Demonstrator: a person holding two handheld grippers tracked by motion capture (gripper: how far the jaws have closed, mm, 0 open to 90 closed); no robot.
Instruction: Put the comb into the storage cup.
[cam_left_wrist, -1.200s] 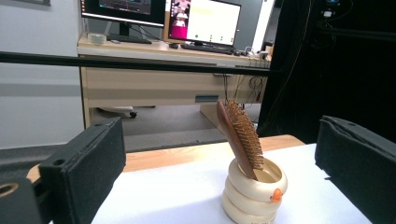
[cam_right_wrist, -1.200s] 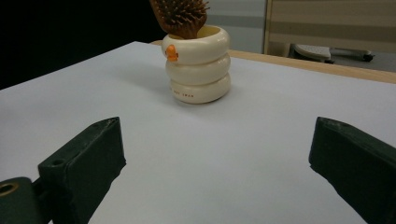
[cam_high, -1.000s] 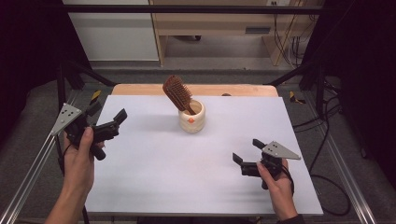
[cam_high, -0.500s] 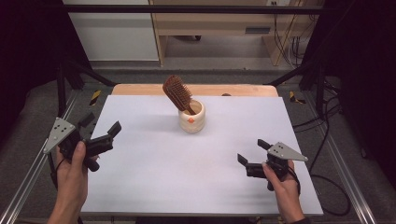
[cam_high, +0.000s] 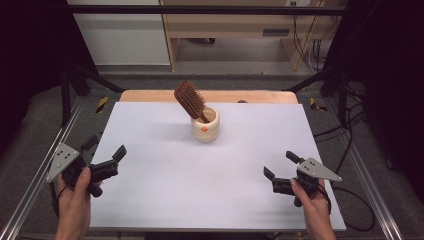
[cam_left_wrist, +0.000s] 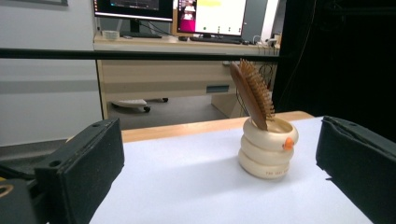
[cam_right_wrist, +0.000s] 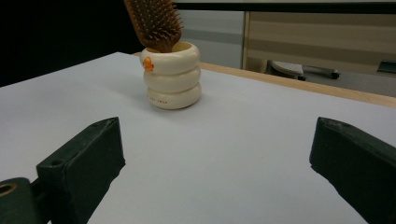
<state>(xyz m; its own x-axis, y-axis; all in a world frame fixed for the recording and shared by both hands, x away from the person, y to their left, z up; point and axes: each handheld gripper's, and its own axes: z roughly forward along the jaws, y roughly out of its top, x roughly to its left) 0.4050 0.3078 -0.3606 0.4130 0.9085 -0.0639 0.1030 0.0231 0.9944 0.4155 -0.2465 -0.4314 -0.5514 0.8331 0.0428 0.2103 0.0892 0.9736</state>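
Observation:
A cream ringed cup (cam_high: 205, 125) (cam_left_wrist: 266, 150) (cam_right_wrist: 172, 76) with an orange dot stands near the middle back of the white table (cam_high: 210, 185). A brown wooden hairbrush (cam_high: 190, 100) (cam_left_wrist: 252, 93) (cam_right_wrist: 153, 22) leans in it, bristle head up and tilted left. My left gripper (cam_high: 106, 154) is held open at the table's left edge, well short of the cup, with nothing between its jaws. My right gripper (cam_high: 281, 165) is open too, low over the front right of the table, and holds nothing.
A wooden strip (cam_high: 150, 95) runs along the table's far edge. Metal frame rails (cam_high: 30, 185) flank both sides, and cables (cam_high: 350, 130) trail on the floor at the right. Behind stand a desk with monitors (cam_left_wrist: 187, 14) and cabinets.
My left gripper has drawn back toward the front left and sunk lower. The right gripper has slid slightly toward the near right corner. The cup and brush have not moved.

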